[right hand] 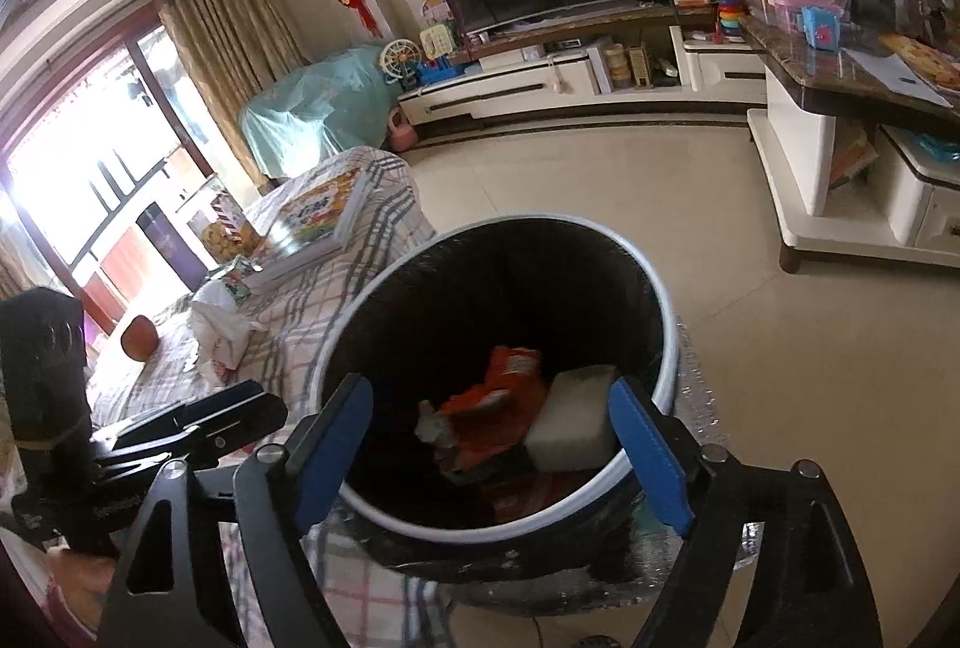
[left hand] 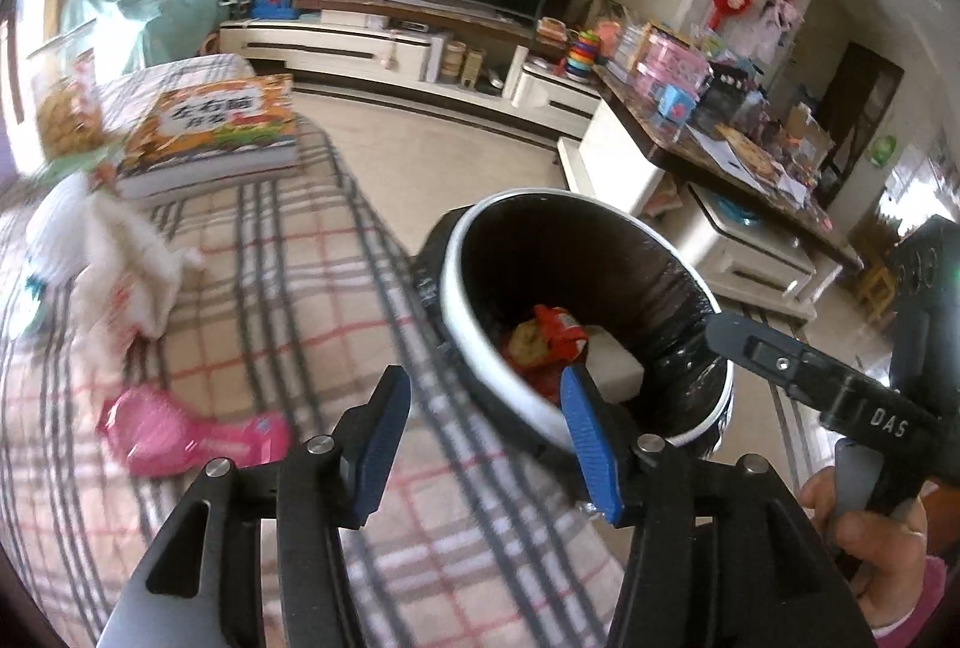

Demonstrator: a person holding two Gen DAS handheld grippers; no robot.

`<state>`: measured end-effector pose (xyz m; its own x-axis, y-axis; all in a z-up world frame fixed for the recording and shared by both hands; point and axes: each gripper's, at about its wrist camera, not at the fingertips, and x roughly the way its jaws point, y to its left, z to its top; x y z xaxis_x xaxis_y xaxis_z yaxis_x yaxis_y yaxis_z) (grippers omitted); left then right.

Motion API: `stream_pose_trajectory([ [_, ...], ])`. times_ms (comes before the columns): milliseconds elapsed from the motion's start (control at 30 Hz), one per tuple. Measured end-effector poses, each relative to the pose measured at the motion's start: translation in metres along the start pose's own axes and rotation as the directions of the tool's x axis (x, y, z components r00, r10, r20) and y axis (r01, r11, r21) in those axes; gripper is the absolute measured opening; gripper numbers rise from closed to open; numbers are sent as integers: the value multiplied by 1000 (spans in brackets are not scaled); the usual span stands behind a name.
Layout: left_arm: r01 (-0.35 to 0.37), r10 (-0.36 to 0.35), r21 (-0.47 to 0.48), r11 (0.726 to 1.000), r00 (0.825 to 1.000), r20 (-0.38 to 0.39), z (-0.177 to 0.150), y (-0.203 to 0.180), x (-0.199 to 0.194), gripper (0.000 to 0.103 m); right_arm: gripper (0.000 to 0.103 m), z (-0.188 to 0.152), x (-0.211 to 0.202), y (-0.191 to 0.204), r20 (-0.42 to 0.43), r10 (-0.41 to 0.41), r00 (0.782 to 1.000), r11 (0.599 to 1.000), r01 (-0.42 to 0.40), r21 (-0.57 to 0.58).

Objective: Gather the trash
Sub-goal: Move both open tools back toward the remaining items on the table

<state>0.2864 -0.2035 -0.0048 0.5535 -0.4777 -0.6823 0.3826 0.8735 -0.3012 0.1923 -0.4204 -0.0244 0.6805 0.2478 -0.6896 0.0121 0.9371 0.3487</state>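
A round trash bin with a white rim (left hand: 462,348) and a black liner stands beside a bed covered in checked cloth (left hand: 288,300). Inside it lie a red-orange snack wrapper (left hand: 555,330) and a white block (left hand: 612,363). My left gripper (left hand: 482,375) is open and empty, at the bin's near rim. A pink wrapper (left hand: 192,435) and a white plastic bag (left hand: 120,264) lie on the cloth to its left. My right gripper (right hand: 489,387) is open wide above the bin's rim (right hand: 666,348), over the orange wrapper (right hand: 504,396) and the white block (right hand: 576,423), gripping nothing.
A thick picture book (left hand: 216,132) and a snack box (left hand: 60,108) lie farther up the bed. Across the tiled floor (right hand: 600,180) stand a TV cabinet (right hand: 510,90) and a cluttered coffee table (right hand: 840,78). A hand (left hand: 870,528) holds the right tool.
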Motion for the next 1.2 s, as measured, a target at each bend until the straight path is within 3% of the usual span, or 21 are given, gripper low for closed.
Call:
stream_pose_trajectory([
  [600, -97, 104, -165, 982, 994, 34, -53, 89, -75, 52, 89, -30, 21, 83, -51, 135, 990, 988, -138, -67],
  [1200, -185, 206, -279, 942, 978, 45, -61, 142, -109, 53, 89, -38, 66, 158, -104, 197, 975, 964, -212, -162],
])
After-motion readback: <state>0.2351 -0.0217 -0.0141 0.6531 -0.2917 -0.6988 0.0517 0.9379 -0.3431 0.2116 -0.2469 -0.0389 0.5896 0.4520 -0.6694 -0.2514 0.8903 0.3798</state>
